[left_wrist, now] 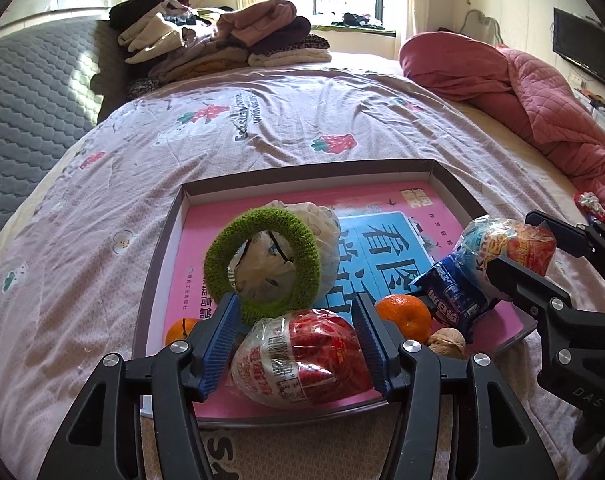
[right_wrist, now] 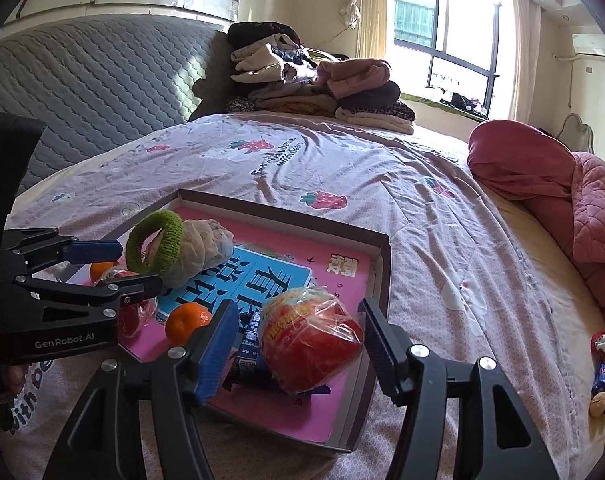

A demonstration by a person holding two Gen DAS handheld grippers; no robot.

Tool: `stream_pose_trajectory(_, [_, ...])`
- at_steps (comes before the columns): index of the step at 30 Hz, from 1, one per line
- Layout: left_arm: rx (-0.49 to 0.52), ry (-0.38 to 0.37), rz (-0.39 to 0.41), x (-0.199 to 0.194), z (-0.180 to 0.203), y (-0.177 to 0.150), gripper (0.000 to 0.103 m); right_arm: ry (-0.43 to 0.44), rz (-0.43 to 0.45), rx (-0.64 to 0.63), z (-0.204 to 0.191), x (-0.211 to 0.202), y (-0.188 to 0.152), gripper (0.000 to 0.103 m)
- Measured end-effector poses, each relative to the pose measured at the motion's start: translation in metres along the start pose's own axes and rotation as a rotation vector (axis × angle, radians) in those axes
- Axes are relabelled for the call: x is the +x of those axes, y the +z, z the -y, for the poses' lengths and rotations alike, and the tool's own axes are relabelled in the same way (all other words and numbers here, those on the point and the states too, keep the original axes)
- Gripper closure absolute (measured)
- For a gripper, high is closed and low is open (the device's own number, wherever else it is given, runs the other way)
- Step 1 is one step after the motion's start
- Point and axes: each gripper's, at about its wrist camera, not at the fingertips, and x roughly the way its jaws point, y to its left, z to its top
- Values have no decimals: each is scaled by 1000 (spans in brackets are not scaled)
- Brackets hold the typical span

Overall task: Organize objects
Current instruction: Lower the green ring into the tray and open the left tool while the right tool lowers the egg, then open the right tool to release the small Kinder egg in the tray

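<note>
Both claws stand with fingers apart, each straddling a red snack packet without clamping it. Left gripper (left_wrist: 296,346) has its blue pads either side of a red-and-white wrapped packet (left_wrist: 298,356) lying at the 6 o'clock edge of the shallow box (left_wrist: 158,264) on the strawberry-print bedsheet (left_wrist: 262,120). Just beyond it, at 12 o'clock, a green knitted ring (left_wrist: 262,264) leans against a white crumpled bundle (left_wrist: 322,232). One mandarin (left_wrist: 404,316) sits just beside the packet at 2 o'clock, a walnut (left_wrist: 446,342) near it, and another mandarin (left_wrist: 180,330) at 9 o'clock. Right gripper (right_wrist: 302,344) brackets a second red packet (right_wrist: 310,344), which rests on a blue wrapper (right_wrist: 248,344) in the box's near right corner.
</note>
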Motion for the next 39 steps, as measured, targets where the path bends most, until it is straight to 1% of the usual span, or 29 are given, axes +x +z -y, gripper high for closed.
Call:
stream_pose_trajectory(12, [-1,0,32,-23,-1,3,44,1,39,-20,-5,-14,7,42])
stream_pose_trajectory(23, [-1,-1,52,-39,-1,2,44,-19,75,-4,5,-29,13,42])
stream_pose_trajectory(34, [-16,0,90,-64,-3,1,43,0,105,-7,0,-49,20,42])
stream_pose_trajectory(39, [-22,-6,100,-75,-3,-1,38,2,152,-1,4,-74,31,41])
